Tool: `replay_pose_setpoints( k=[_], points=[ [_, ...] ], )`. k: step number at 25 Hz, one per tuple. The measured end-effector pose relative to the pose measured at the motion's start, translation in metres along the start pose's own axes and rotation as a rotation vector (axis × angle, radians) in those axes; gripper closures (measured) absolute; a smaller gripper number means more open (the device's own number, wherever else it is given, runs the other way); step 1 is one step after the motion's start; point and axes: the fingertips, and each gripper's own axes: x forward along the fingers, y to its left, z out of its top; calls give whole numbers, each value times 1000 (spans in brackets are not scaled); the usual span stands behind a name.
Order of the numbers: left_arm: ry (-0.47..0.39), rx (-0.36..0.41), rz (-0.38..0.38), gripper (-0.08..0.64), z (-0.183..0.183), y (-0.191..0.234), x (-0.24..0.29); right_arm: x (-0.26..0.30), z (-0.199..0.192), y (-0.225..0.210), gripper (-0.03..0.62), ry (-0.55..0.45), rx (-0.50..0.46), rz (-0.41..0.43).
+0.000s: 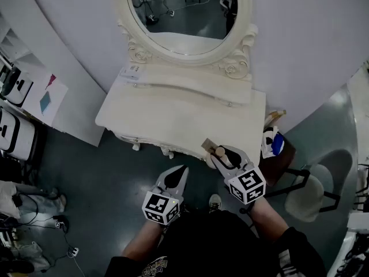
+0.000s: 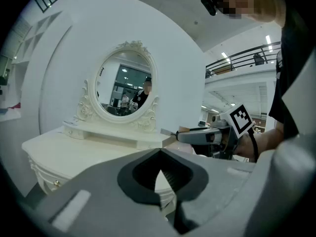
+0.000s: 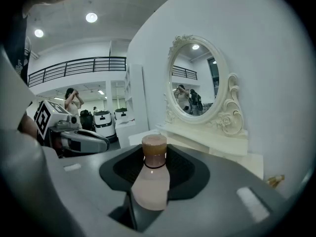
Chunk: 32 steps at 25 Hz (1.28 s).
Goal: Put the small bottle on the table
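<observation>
- Pale-pink small bottle (image 3: 150, 181) with tan cap, clamped in right gripper (image 3: 155, 154).
- Left gripper (image 2: 159, 152) clenched, empty.
- Cream ornate dressing table (image 1: 173, 123) at 12 o'clock.

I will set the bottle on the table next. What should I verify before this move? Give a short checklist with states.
1. Bottle gripped in right gripper jaws: ok.
2. Bottle upright: not ok, lies along the jaws, cap forward.
3. Bare table top ahead: ok.
4. Bottle over the table: cannot tell, near its front edge.
5. Left gripper out of the way: ok, shut, empty.
</observation>
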Motion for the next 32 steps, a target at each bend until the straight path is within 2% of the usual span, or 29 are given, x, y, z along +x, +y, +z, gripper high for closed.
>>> replay_pose_setpoints(
  k=[14, 32],
  points=[
    [-2, -1, 6, 560, 0, 3, -1, 3, 3, 2, 423, -21, 19, 5],
    [-15, -1, 23, 560, -4, 12, -34, 6, 3, 44, 423, -20, 8, 34]
  ],
)
